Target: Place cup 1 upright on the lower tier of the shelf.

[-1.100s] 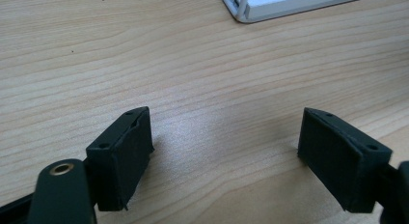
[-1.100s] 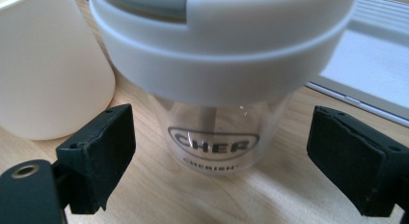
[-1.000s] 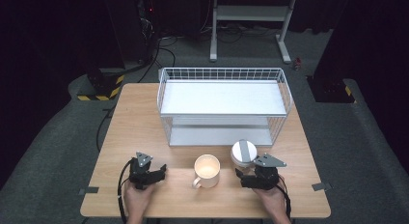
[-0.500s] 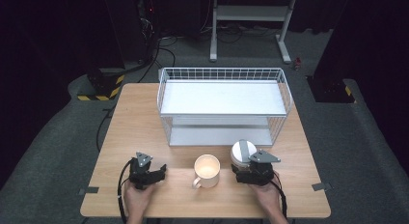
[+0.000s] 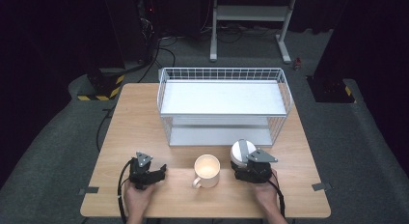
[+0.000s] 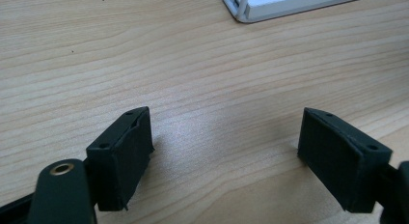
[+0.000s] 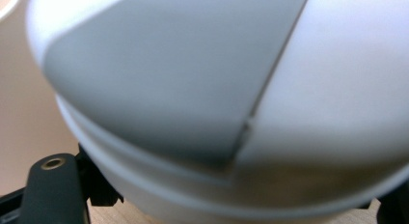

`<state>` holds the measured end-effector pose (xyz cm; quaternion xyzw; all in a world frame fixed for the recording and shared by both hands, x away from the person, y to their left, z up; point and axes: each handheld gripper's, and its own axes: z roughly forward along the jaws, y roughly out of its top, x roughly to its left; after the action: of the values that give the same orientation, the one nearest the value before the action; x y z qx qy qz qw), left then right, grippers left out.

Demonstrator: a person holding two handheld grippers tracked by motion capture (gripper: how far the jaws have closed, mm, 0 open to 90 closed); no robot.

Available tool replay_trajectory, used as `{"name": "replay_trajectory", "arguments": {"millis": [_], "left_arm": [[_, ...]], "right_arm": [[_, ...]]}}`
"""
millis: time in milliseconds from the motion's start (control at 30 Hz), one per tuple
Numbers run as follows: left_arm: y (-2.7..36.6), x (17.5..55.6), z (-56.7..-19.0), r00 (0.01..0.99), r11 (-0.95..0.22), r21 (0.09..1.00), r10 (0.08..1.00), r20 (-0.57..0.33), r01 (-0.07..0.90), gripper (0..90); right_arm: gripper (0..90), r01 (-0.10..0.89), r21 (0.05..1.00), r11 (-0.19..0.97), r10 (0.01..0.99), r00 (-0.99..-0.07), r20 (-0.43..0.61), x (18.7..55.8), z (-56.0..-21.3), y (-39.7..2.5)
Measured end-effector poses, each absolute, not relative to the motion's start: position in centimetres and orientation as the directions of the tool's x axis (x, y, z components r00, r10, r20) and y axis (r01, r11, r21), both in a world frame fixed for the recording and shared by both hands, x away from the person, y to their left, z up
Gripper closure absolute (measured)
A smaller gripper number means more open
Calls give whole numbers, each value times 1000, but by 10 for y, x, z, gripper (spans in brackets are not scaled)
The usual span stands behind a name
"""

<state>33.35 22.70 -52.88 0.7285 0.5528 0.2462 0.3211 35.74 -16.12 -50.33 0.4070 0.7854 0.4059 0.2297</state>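
The high view is lit from above: the bench (image 5: 144,122) is bright at mid-frame while the floor and the frame's edges fall into near black. The white rack (image 5: 224,98) nearly washes out, and the mug (image 5: 207,170) glows warm inside. In the left gripper view the wood grain is sharp, with soft shadows under the tool (image 6: 241,151). In the right gripper view the white container (image 7: 231,98) is blurred, too close to focus.
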Motion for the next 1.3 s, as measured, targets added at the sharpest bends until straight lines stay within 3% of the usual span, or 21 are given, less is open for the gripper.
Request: {"name": "replay_trajectory", "arguments": {"millis": [767, 1300], "left_arm": [[227, 334, -529, 269, -184, 740, 963, 5, 647, 198], [227, 333, -529, 269, -185, 739, 963, 5, 647, 197]], "right_arm": [[185, 454, 835, 309, 839, -544, -15, 368, -489, -171], [186, 480, 830, 282, 854, -521, 11, 399, -479, -169]]}}
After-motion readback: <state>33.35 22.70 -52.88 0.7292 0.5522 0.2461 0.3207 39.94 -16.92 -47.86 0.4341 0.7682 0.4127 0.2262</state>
